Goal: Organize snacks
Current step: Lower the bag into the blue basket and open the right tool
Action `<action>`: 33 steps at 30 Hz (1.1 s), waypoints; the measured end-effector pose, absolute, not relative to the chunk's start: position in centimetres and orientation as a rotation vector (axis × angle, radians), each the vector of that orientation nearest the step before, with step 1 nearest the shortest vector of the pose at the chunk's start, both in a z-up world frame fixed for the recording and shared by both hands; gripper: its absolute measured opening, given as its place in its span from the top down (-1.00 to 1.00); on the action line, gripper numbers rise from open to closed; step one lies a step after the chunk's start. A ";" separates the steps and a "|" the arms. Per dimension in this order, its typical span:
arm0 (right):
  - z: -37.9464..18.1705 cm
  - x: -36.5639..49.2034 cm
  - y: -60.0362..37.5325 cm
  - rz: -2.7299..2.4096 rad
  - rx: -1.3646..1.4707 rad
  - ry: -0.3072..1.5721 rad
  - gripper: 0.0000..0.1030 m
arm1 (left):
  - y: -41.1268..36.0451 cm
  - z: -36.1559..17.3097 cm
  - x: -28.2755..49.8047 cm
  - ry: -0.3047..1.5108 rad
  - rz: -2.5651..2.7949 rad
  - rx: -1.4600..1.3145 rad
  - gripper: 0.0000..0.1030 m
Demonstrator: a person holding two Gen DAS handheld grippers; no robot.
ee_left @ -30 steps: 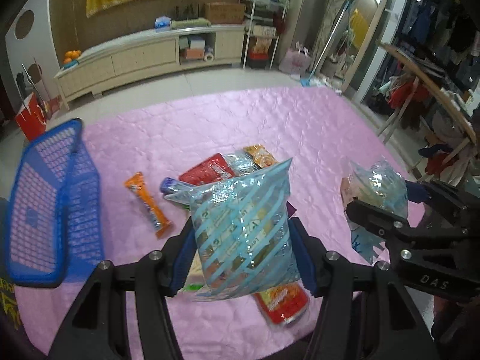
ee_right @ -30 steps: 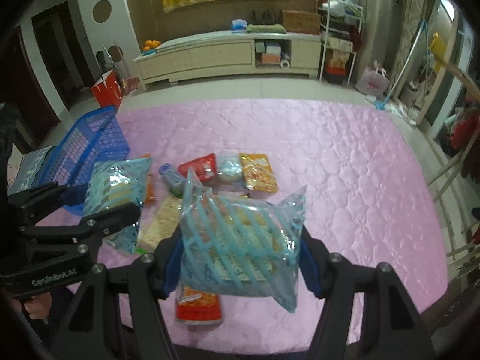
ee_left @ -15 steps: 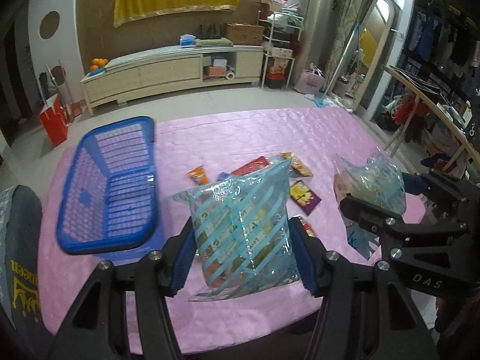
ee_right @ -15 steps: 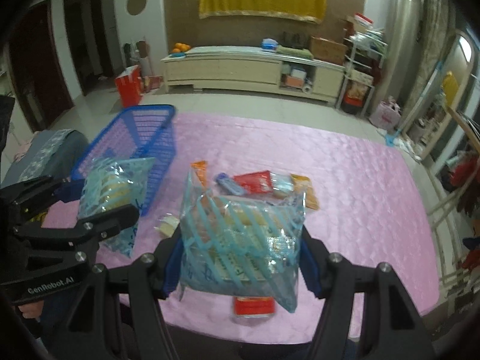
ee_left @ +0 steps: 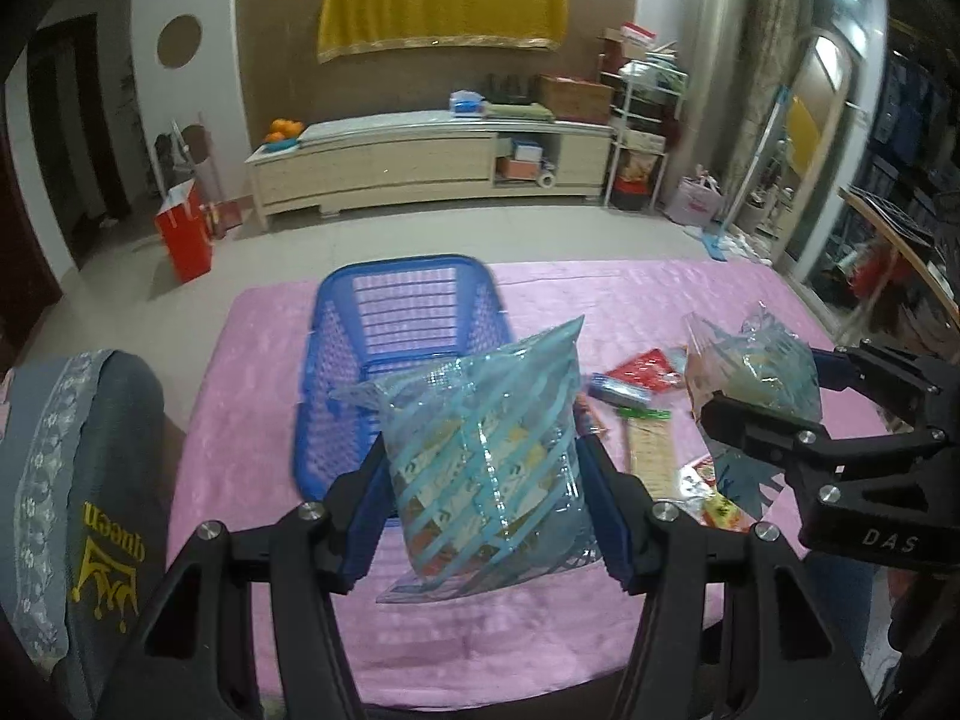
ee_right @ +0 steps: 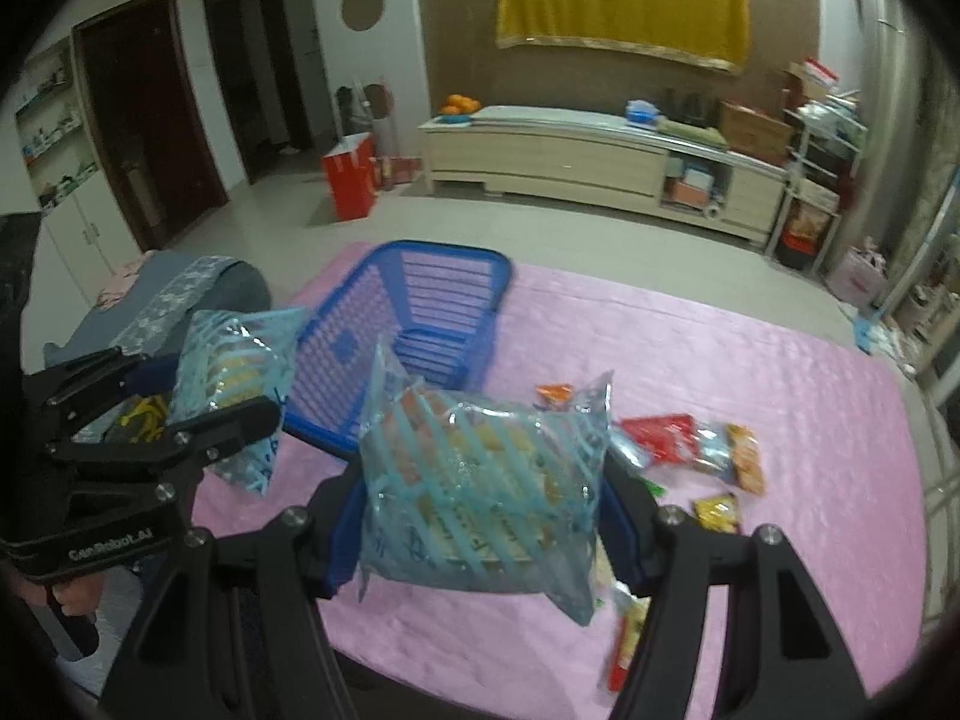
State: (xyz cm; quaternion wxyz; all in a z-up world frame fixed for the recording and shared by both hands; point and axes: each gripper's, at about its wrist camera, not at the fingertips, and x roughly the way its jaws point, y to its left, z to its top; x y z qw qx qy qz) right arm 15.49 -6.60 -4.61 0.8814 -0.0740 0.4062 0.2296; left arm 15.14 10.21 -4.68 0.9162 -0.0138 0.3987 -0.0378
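Observation:
My left gripper (ee_left: 489, 516) is shut on a blue-striped clear snack bag (ee_left: 486, 450) and holds it above the pink table, just in front of the blue plastic basket (ee_left: 408, 324). My right gripper (ee_right: 480, 534) is shut on a second blue-striped snack bag (ee_right: 480, 486), held above the table to the right of the basket (ee_right: 420, 312). Each gripper shows in the other's view, the right one (ee_left: 774, 420) and the left one (ee_right: 198, 396). Several small snack packets (ee_right: 690, 444) lie loose on the pink cloth to the right of the basket.
A grey chair back (ee_left: 78, 480) stands at the table's left edge. The pink quilted cloth (ee_right: 780, 372) covers the table. A red bag (ee_left: 183, 234) and a long cabinet (ee_left: 420, 162) stand on the floor beyond.
Both grippers have swung left and pulled back with their bags. The blue basket has come from the left edge to straight ahead, and the loose packets now lie to the right.

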 end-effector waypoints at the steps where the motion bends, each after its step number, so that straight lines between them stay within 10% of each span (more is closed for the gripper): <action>1: -4.7 15.8 -6.0 0.496 -0.151 0.853 -0.36 | 11.1 -4.8 15.3 0.822 -0.070 -0.033 -0.11; 33: -11.2 23.4 1.3 0.615 -0.118 1.073 -0.37 | 17.8 -10.6 22.1 0.936 -0.050 -0.088 -0.29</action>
